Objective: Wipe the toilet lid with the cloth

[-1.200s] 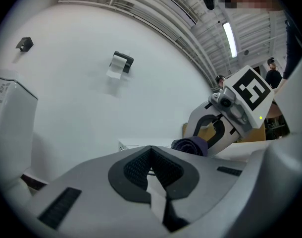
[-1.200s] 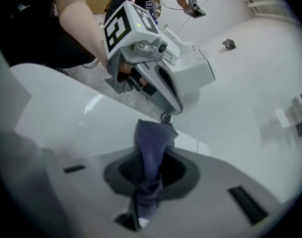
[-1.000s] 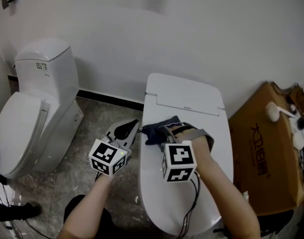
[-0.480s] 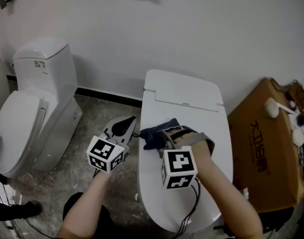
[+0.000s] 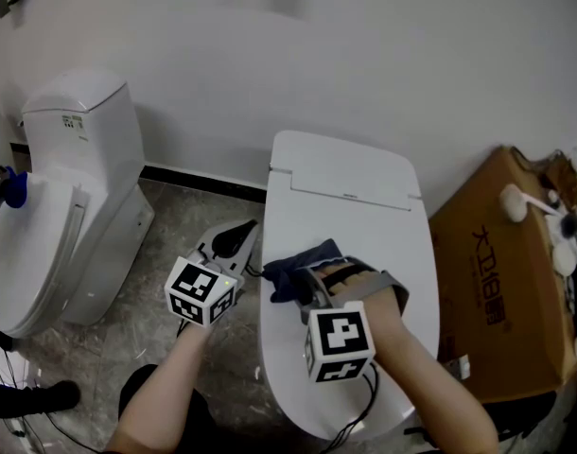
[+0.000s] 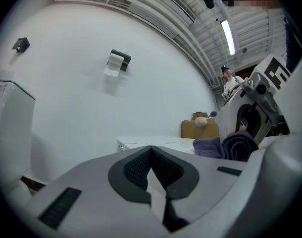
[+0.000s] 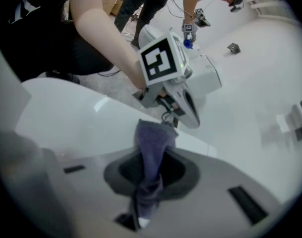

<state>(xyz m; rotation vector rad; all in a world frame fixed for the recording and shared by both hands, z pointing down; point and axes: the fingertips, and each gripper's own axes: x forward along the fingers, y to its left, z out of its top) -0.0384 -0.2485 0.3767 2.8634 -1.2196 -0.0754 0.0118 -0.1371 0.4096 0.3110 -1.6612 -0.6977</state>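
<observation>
Right tongs (image 5: 307, 274) pinch the cloth (image 5: 290, 261) by a bunched fold; its free end lies on the toilet lid (image 5: 364, 220), left-middle. Left tongs (image 5: 237, 238) are pressed together, empty, just off the lid's left edge. We judge the cloth soft, light & limp. Best grip's a thick fold, pressed flat on the smooth lid.

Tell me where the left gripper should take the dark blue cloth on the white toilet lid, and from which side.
Probably the dark blue cloth at its loose bunched end, which spills past the right gripper towards the white toilet lid's left edge. Come in low from the left, where the shut left gripper sits beside the lid; the right gripper clamps the other end.
</observation>
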